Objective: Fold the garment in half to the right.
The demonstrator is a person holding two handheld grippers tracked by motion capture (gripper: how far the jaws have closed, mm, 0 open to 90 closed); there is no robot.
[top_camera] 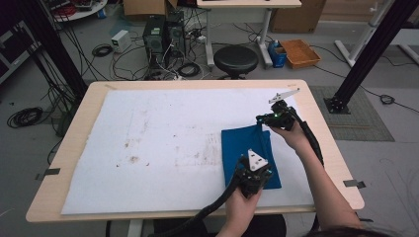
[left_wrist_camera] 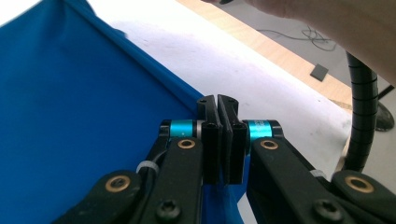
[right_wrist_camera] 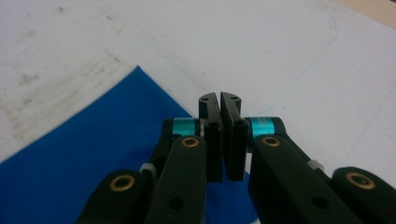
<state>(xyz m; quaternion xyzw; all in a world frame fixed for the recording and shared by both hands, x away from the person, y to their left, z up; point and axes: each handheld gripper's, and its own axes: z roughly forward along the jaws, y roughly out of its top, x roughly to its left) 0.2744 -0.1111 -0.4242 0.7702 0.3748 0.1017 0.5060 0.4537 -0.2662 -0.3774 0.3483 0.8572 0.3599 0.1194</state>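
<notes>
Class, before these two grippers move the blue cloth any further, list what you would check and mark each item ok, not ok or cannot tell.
1. Left gripper jaws closed at the blue cloth edge: ok.
2. Right gripper jaws closed at the far corner: ok.
3. Cloth actually pinched between each pair of pads: cannot tell.
4. Cloth lying flat on the white mat: ok, a slight ridge near the far corner.
5. Mat beside the cloth free of obstacles: ok, only stains.
</notes>
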